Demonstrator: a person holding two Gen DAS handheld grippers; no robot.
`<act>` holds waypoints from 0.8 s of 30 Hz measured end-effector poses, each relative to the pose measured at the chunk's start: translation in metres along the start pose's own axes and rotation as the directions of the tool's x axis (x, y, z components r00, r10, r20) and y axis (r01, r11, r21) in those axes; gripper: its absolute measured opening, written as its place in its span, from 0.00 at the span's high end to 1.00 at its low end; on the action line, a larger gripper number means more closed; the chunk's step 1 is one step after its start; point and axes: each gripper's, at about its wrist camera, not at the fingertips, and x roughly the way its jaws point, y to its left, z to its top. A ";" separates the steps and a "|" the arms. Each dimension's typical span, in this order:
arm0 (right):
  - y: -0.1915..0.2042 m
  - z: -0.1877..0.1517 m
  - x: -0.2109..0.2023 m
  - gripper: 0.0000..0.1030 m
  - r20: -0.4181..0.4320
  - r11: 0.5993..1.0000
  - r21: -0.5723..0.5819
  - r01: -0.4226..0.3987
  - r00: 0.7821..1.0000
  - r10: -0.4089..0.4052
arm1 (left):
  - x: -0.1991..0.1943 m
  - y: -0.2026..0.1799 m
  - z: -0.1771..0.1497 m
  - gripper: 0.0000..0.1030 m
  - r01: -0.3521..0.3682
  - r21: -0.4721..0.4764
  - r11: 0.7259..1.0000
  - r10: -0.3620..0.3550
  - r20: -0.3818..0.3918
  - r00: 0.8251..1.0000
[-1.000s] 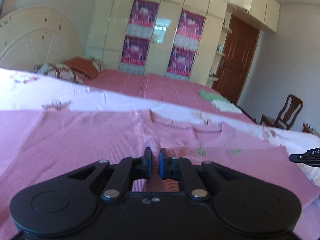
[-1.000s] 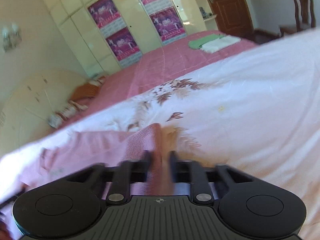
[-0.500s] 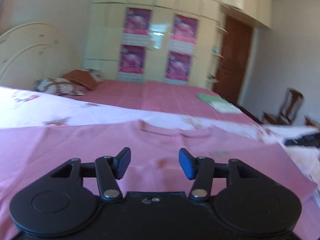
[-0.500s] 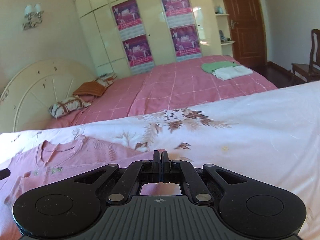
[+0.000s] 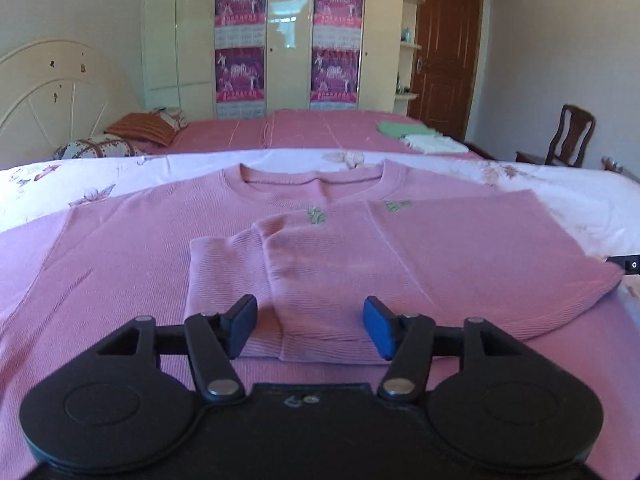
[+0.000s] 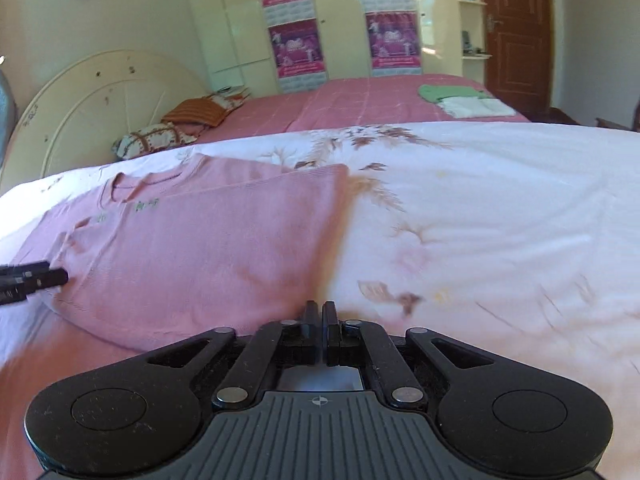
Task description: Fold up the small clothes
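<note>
Beyond left hand-held gripper point(image 5: 310, 326), pink sweater point(image 5: 360, 256)

Sweater point(image 5: 132, 264) pink, ribbed, small green motifs on chest. Sheet point(image 6: 500, 208) white, brown leaf print. Bedspread point(image 5: 320, 130) pink, checked. Left tool point(image 5: 310, 328) black, blue pads point(image 5: 378, 326). Posters point(image 5: 240, 0) magenta.

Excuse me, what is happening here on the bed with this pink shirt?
A person with two handheld grippers is folding a pink shirt that lies flat on a white floral bedcover. One side and its sleeve are already folded in over the middle. The left gripper is open above the folded sleeve and holds nothing. The right gripper is shut near the shirt's folded edge and appears empty.
</note>
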 end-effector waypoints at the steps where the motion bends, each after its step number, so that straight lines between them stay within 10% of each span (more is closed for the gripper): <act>1: 0.001 -0.003 -0.010 1.00 0.034 0.999 0.023 -0.032 0.999 0.032 | -0.003 -0.001 0.001 0.44 0.009 -0.013 1.000 -0.009 0.016 1.000; 9: 0.023 -0.009 0.003 0.99 -0.024 0.999 -0.051 0.002 1.000 -0.003 | -0.004 -0.009 0.003 0.42 -0.034 -0.001 0.999 0.034 -0.059 0.998; 14: 0.039 0.004 -0.031 1.00 0.144 0.998 -0.051 -0.022 0.989 0.030 | -0.001 -0.007 -0.008 0.39 -0.046 -0.003 0.999 0.046 -0.080 0.996; 18: 0.044 -0.001 0.014 1.00 -0.016 0.993 -0.100 0.059 0.998 -0.061 | -0.001 -0.008 -0.008 0.36 -0.060 0.004 0.998 0.060 -0.086 0.995; 24: 0.042 0.001 0.014 0.99 -0.025 0.993 -0.047 0.107 0.994 -0.108 | -0.019 0.010 -0.011 0.34 -0.049 -0.042 0.998 0.046 -0.066 0.997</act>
